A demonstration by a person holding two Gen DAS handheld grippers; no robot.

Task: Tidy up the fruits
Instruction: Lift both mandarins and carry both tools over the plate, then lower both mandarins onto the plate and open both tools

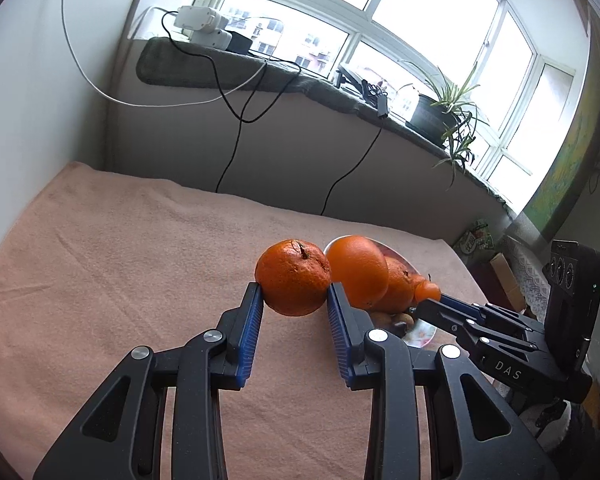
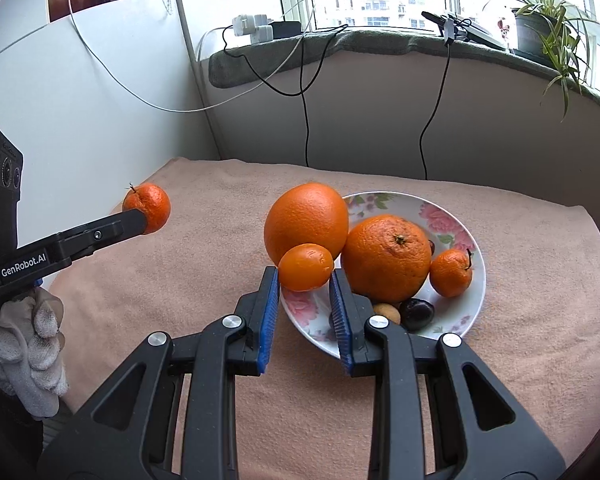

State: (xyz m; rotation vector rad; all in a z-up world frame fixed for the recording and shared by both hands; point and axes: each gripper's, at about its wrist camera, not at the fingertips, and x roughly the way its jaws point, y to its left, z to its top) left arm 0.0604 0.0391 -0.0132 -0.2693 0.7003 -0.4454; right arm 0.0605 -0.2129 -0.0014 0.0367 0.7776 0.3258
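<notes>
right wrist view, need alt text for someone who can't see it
The right gripper holds a small orange in its blue-padded jaws above the near rim of a floral plate that carries two large oranges, a mandarin and small dark and tan fruits. At left, the left gripper holds another mandarin over the peach cloth.

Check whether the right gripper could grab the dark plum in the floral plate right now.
Probably not: the right gripper is shut on a small smooth orange fruit. The dark plum lies exposed near the floral plate's front rim, beside its right finger.
</notes>
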